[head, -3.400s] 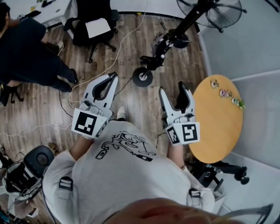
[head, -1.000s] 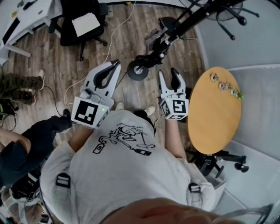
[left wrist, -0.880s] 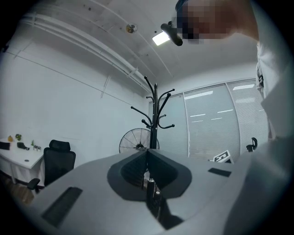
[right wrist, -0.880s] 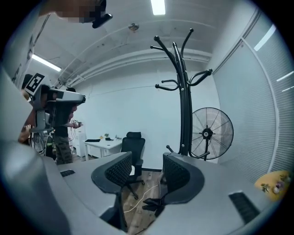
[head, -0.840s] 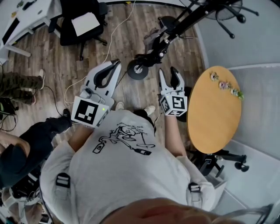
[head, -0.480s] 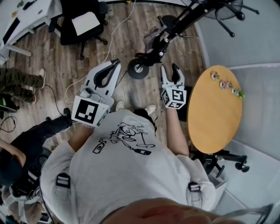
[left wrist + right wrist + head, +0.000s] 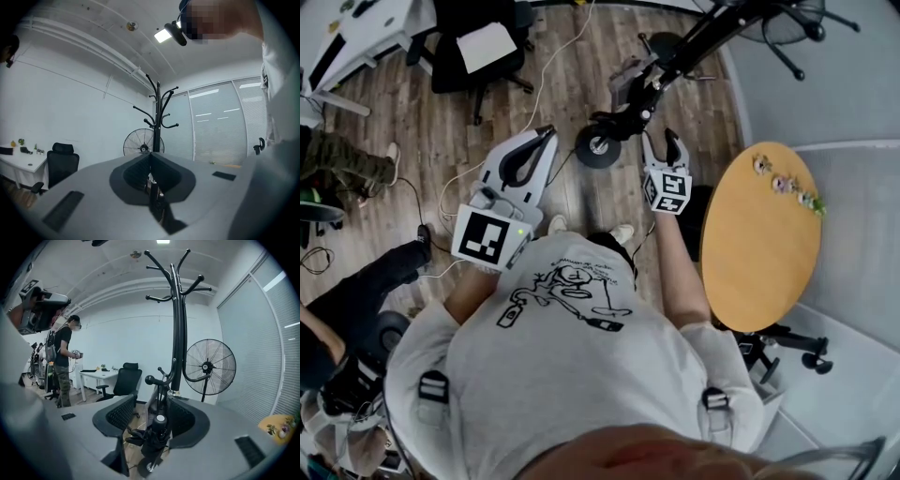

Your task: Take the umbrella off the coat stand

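Observation:
The black coat stand (image 7: pixel 694 42) leans across the top of the head view down to its round base (image 7: pixel 598 147). A black folded umbrella (image 7: pixel 154 439) hangs low on it, its capped handle (image 7: pixel 160 419) uppermost. My right gripper (image 7: pixel 662 141) is close in front of it. In the right gripper view the handle shows between the two jaws of my right gripper (image 7: pixel 151 408); they are opening and the pads do not press on it. My left gripper (image 7: pixel 547 134) hangs to the left, shut and holding nothing; its view shows the stand (image 7: pixel 158 117) farther off.
A round wooden table (image 7: pixel 764 244) stands to the right of me. A standing fan (image 7: pixel 208 366) is behind the stand. A black office chair (image 7: pixel 478 52) and a white desk (image 7: pixel 96 373) are at the far left, cables cross the wooden floor, and a person (image 7: pixel 63 362) stands there.
My right gripper has moved forward and down toward the low end of the stand and the umbrella. My left gripper has stayed put. A person at the left has shifted.

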